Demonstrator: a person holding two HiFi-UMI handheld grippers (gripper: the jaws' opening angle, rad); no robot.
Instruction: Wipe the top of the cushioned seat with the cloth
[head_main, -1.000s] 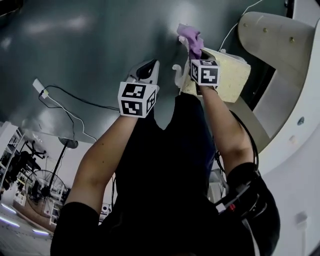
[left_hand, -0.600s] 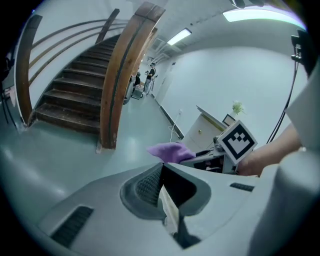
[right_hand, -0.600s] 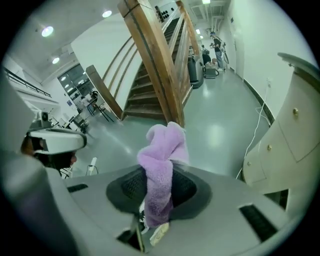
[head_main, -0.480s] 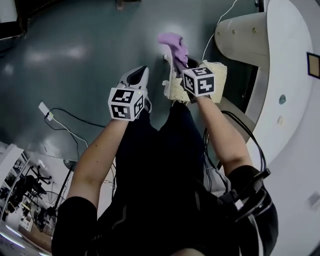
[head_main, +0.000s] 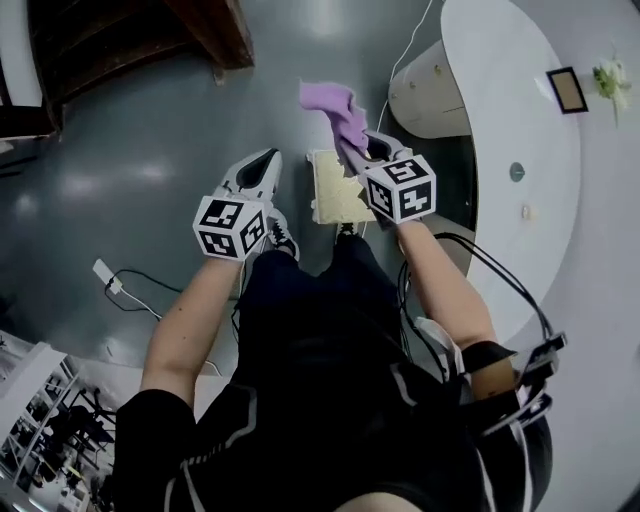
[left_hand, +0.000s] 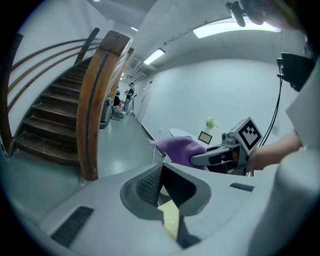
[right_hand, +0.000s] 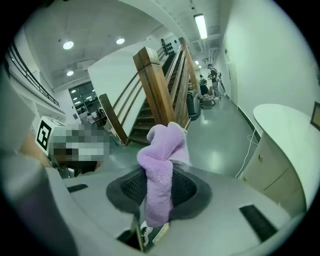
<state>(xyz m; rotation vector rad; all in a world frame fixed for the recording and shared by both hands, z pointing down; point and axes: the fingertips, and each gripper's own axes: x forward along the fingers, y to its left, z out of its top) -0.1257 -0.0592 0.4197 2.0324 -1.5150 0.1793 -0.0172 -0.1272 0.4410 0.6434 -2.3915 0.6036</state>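
In the head view my right gripper (head_main: 352, 150) is shut on a purple fluffy cloth (head_main: 334, 108), which sticks out past its tips over the grey floor. The right gripper view shows the cloth (right_hand: 161, 172) pinched between the pads and bunched above them. The cushioned seat (head_main: 332, 190), pale yellow foam, lies low between the two grippers, near my feet. My left gripper (head_main: 266, 162) hangs to the left of the seat, shut and holding nothing. From the left gripper view the cloth (left_hand: 179, 148) and the right gripper (left_hand: 216, 155) show to the right.
A white curved table (head_main: 520, 110) with a cabinet base (head_main: 428, 90) stands to the right. A wooden staircase (head_main: 200, 30) rises at the far left. A cable with a plug (head_main: 108, 278) lies on the grey floor at left; another cable (head_main: 410, 45) runs by the cabinet.
The head view has swung, bringing in the staircase and table top. Both grippers sit lower and more to the left in frame. The cloth stays in the right gripper, now off the seat's far edge.
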